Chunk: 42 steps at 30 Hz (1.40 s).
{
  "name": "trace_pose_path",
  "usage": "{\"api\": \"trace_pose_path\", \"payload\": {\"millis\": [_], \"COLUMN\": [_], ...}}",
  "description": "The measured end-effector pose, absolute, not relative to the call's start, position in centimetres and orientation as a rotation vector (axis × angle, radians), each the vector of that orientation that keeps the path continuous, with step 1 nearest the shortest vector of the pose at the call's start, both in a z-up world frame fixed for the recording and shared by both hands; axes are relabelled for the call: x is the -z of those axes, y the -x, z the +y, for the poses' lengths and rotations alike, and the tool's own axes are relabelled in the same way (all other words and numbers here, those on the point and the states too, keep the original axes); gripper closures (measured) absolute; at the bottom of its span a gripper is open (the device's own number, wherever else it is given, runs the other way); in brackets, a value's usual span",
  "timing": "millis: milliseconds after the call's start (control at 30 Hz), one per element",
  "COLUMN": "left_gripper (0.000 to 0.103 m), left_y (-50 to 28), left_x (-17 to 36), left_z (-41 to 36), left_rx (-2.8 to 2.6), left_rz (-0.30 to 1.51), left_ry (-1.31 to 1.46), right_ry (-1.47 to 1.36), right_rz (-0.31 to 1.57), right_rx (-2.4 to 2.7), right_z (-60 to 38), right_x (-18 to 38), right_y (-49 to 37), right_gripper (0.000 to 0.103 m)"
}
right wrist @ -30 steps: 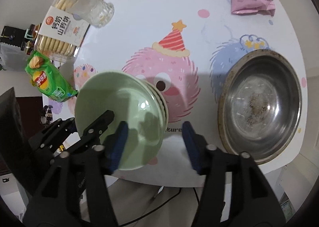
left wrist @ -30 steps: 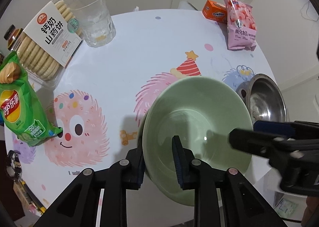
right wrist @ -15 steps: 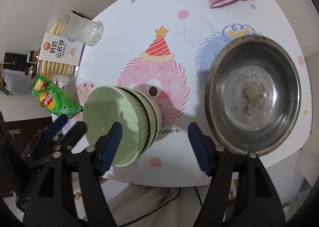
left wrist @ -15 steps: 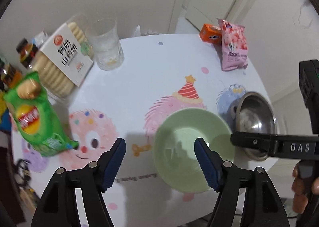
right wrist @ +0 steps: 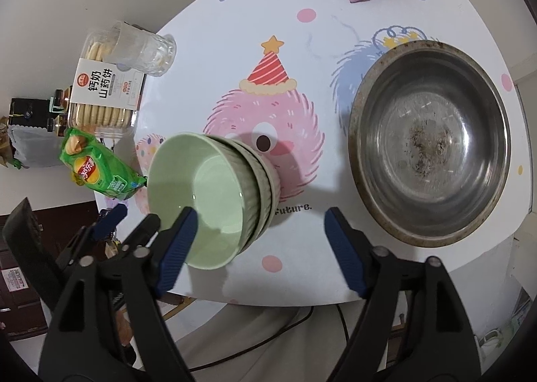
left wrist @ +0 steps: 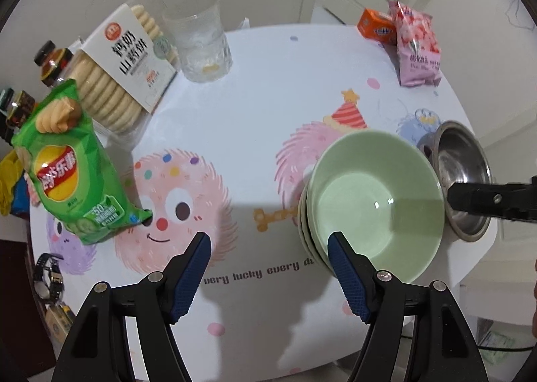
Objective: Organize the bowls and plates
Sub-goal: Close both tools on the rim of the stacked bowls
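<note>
A stack of pale green bowls (left wrist: pixel 376 204) stands on the round patterned table (left wrist: pixel 261 86); it also shows in the right wrist view (right wrist: pixel 214 194). My left gripper (left wrist: pixel 268 264) is open and empty, above the table's front edge, just left of the stack. My right gripper (right wrist: pixel 258 241) is open and empty, above the table edge between the stack and a large steel bowl (right wrist: pixel 429 160), which also shows in the left wrist view (left wrist: pixel 463 177). The right gripper's arm (left wrist: pixel 493 200) reaches in from the right. The left gripper's fingers (right wrist: pixel 110 217) show at lower left in the right wrist view.
A green chip bag (left wrist: pixel 74 167), a biscuit box (left wrist: pixel 124 69) and a glass tumbler (left wrist: pixel 201 46) stand at the left and back. A pink snack bag (left wrist: pixel 418 46) and an orange box (left wrist: pixel 376 26) lie at the back right. Bottles (left wrist: pixel 50 63) stand beyond the table's left edge.
My left gripper let go of the top green bowl onto the stack, opened wide and drew back toward the front edge. My right gripper also pulled back a little.
</note>
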<state>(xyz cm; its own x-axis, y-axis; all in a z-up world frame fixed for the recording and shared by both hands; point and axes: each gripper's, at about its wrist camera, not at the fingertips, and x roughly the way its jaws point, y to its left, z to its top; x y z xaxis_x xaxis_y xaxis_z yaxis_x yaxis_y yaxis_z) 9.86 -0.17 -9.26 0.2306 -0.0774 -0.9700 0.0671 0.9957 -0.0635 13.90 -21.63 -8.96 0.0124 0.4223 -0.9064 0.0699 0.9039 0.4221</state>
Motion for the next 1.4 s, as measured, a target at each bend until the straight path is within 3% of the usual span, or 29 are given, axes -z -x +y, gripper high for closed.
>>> {"api": "trace_pose_path", "payload": {"millis": [667,1033,1200,1300,1400], "left_gripper": [0.026,0.023,0.015,0.0,0.0], "left_y": [-9.6,-12.0,-12.3,-12.7,-13.0], "left_x": [7.9,12.8,14.0,14.9,15.8], "left_z": [-1.2,-2.8,-2.1,-1.6,-1.0], "left_rx": [0.095,0.073,0.088,0.096,0.145], "left_rz": [1.323,1.382,1.354,1.353,1.352], "left_ry": [-0.004,-0.035,0.072,0.133,0.25], "right_ry": [-0.404,-0.524,-0.476,-0.434,-0.46], "right_rz": [1.549,1.614,1.636,1.638,1.611], "right_rx": [-0.291,-0.266,-0.259,-0.267,-0.329], "right_z": [-20.9,-20.9,-20.4,-20.2,-19.9], "right_x": [9.2,14.4,16.1,16.9,17.2], "right_y": [-12.8,-14.8,-15.3,-15.6,-15.9], "right_gripper": [0.022,0.021,0.021,0.022,0.027]}}
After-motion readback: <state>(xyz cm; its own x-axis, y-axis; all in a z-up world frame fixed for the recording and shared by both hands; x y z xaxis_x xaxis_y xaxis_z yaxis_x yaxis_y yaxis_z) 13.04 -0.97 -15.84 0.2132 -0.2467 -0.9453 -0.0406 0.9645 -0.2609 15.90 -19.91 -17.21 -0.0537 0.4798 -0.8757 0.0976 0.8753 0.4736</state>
